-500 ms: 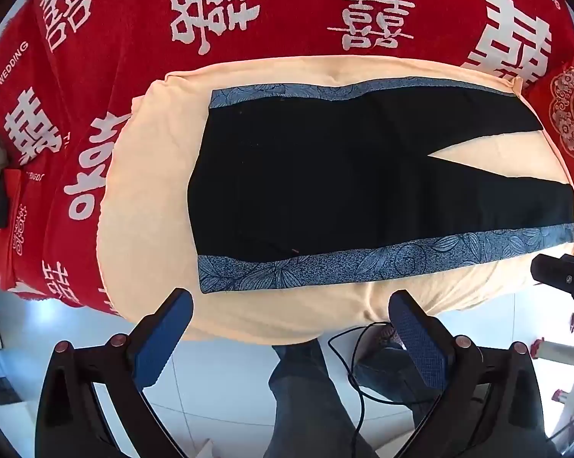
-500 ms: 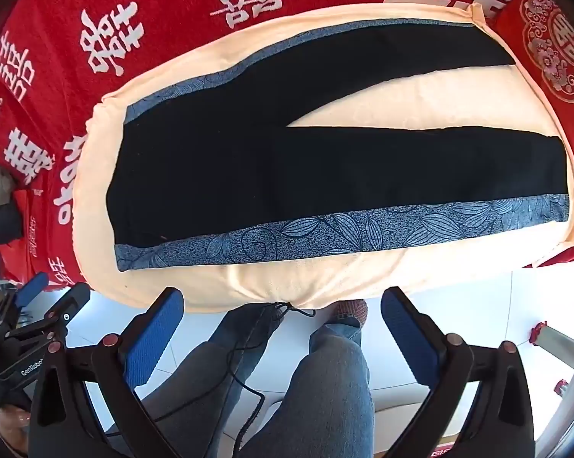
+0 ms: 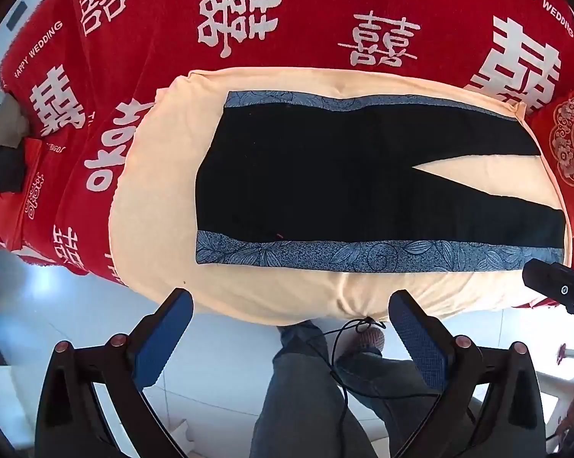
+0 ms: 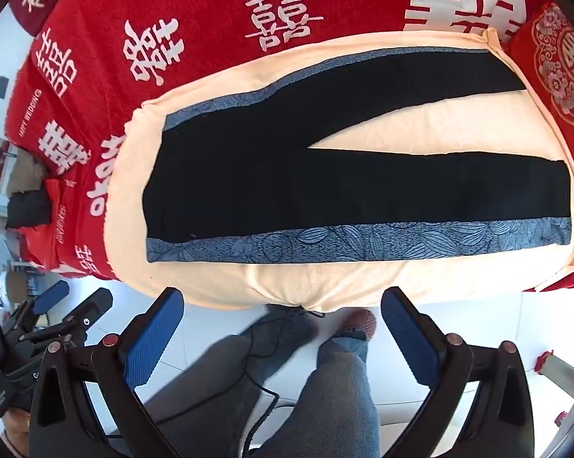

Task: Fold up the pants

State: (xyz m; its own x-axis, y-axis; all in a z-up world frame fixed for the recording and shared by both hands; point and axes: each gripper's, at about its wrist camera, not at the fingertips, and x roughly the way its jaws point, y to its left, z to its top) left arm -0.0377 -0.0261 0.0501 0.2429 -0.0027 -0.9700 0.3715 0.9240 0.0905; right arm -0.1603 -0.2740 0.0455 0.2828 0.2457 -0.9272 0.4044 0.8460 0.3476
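Black pants (image 3: 325, 175) with blue leaf-patterned side stripes (image 3: 363, 257) lie spread flat on a cream cloth (image 3: 153, 210), waistband at the left, both legs reaching right with a wedge of cloth between them. The same pants (image 4: 287, 191) fill the right wrist view. My left gripper (image 3: 291, 313) hangs open high above the cloth's near edge, nothing between its blue pads (image 3: 165, 337). My right gripper (image 4: 283, 311) is open too, likewise over the near edge and holding nothing. The left gripper (image 4: 58, 309) shows at the left of the right wrist view.
A red blanket with white characters (image 3: 249, 23) covers the surface around the cream cloth. A red patterned cushion (image 3: 569, 141) lies at the right end. A person's legs in grey trousers (image 4: 325, 389) and a black cable (image 3: 340, 358) are over the white tiled floor below.
Both views have shifted slightly; the pants and cloth sit a little higher and nearer in the frames. The pants lie as before. Both grippers stay open.
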